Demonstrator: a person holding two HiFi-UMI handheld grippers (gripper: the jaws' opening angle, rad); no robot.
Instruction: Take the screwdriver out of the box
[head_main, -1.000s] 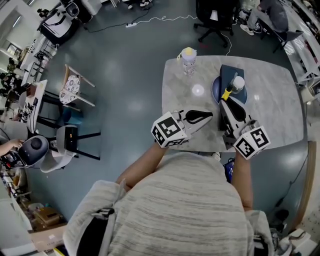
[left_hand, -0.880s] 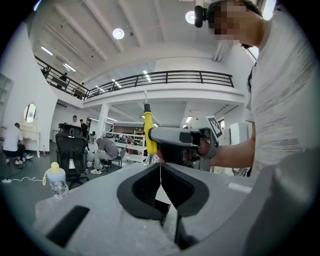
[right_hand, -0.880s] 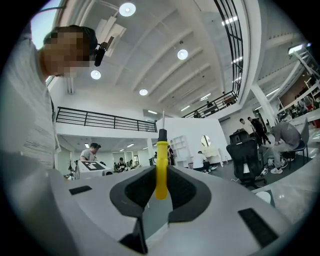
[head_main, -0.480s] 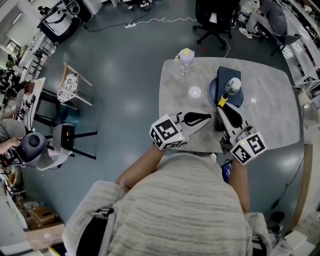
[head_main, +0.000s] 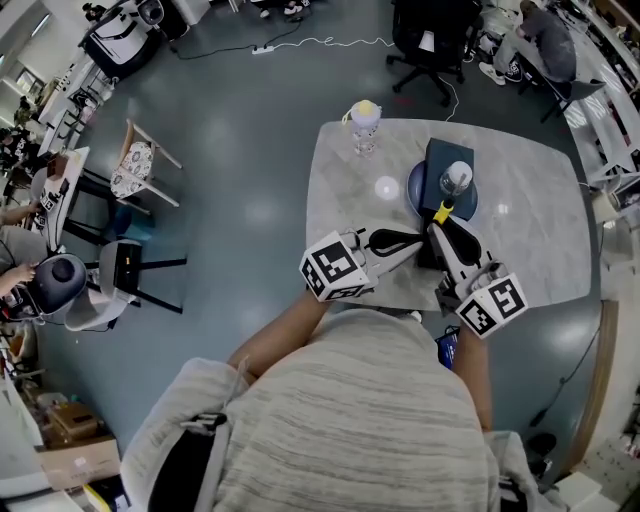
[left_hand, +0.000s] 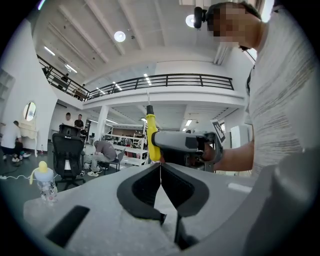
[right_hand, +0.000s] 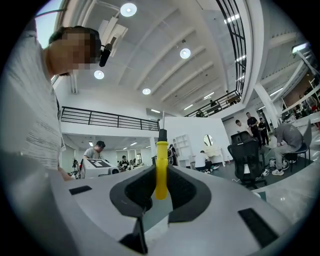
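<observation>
**One screwdriver, held upright in the right gripper**

Two grippers reach level over one pale marble table (head_main: 530, 220).

The right gripper (head_main: 438, 228) has its jaws clamped on the yellow handle of the single screwdriver (head_main: 441, 210). In the right gripper view, the handle (right_hand: 161, 165) stands upright between the two dark pads. A black collar and a thin metal shaft rise above it. In the left gripper view, the same screwdriver (left_hand: 150, 137) shows straight ahead, upright in the right gripper's grey body.

The left gripper (head_main: 415, 240) holds nothing. Its own view shows the two jaws (left_hand: 160, 167) meeting tip to tip, with nothing between them. It lies just beside the right gripper, pointing towards it.

Each gripper carries one marker cube, so there are two: the left cube (head_main: 337, 265) and the right cube (head_main: 493, 305).

From the head view, the screwdriver is out of the one dark box (head_main: 447, 155). It sits over the near rim of one round blue plate (head_main: 418, 190). The box lies behind the plate, at the far side of the table. A pale round-topped thing stands on the plate, but what it is cannot be told.

One bottle (head_main: 362, 122) with a yellow cap stands at the table's far left corner.

On the floor are one black office chair (head_main: 430, 40) beyond the table and one wooden chair (head_main: 140, 172) off to the left.
</observation>
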